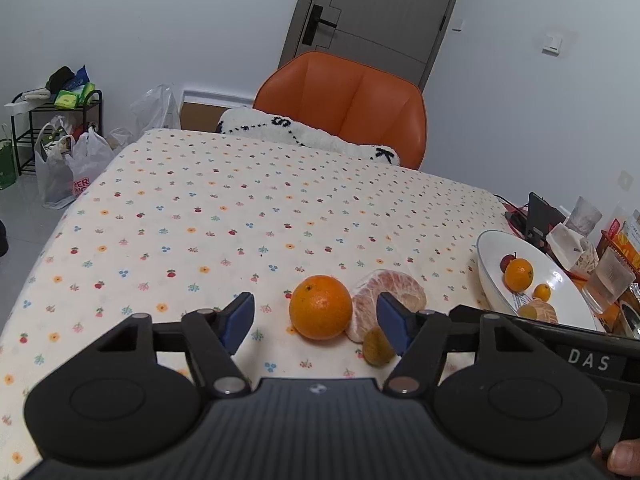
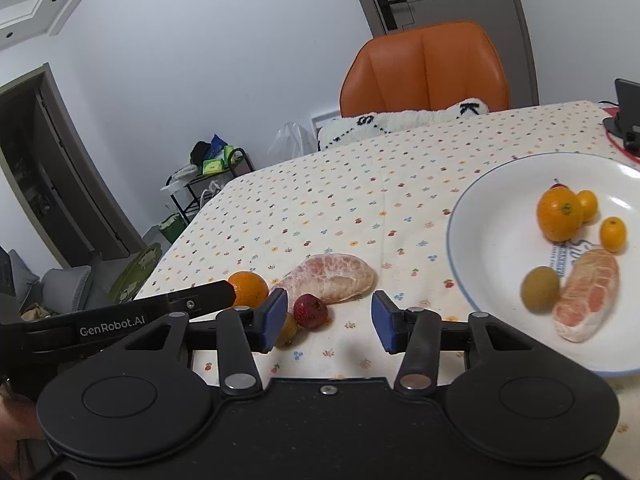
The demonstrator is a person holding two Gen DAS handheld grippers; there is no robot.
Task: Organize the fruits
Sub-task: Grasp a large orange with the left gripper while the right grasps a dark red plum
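On the flowered tablecloth lie an orange (image 1: 320,306) (image 2: 248,289), a peeled pomelo piece (image 1: 390,296) (image 2: 334,273), a small green-brown kiwi (image 1: 377,346) (image 2: 287,330) and a small red fruit (image 2: 310,310). My left gripper (image 1: 316,326) is open, its fingers either side of the orange, just short of it. My right gripper (image 2: 329,320) is open, with the red fruit beside its left pad. The white plate (image 1: 490,264) (image 2: 480,240) at right holds an orange (image 2: 559,214), two small kumquats, a kiwi (image 2: 540,289), a pomelo piece (image 2: 587,294) and a red fruit.
An orange chair (image 1: 348,108) with a white fluffy cushion stands at the table's far edge. Glasses, a phone stand and packets (image 1: 592,240) crowd the table's right side behind the plate. Bags and a black rack (image 1: 56,136) sit on the floor at left.
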